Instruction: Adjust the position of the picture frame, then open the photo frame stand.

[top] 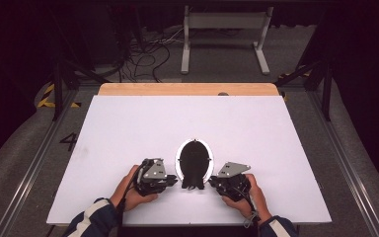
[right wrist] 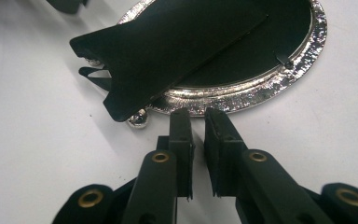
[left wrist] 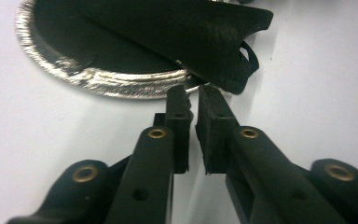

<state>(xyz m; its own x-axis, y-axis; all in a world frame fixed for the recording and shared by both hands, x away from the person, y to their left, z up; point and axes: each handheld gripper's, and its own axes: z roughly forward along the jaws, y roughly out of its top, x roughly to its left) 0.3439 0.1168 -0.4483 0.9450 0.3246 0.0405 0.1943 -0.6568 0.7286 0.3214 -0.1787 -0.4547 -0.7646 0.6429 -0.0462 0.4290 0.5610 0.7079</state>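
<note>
An oval picture frame (top: pixel 195 163) lies face down on the white table top (top: pixel 128 128), near the front middle. It has a silver rim (left wrist: pixel 112 84) (right wrist: pixel 242 93) and a black back with a flat black easel stand (left wrist: pixel 191 37) (right wrist: pixel 168 51) lying across it. My left gripper (top: pixel 173 180) (left wrist: pixel 192 93) sits at the frame's lower left, tips just short of the rim. At the lower right is my right gripper (top: pixel 212 181) (right wrist: pixel 198 114), also just short of the rim. Both stand slightly open with a narrow gap and nothing between the pads.
A small silver ball foot (right wrist: pixel 138 120) sticks out at the frame's lower end. A wooden strip (top: pixel 187 89) edges the table's far side. Beyond it on the floor lie cables (top: pixel 143 54) and a white metal stand (top: pixel 224 29). Metal rails run along both sides.
</note>
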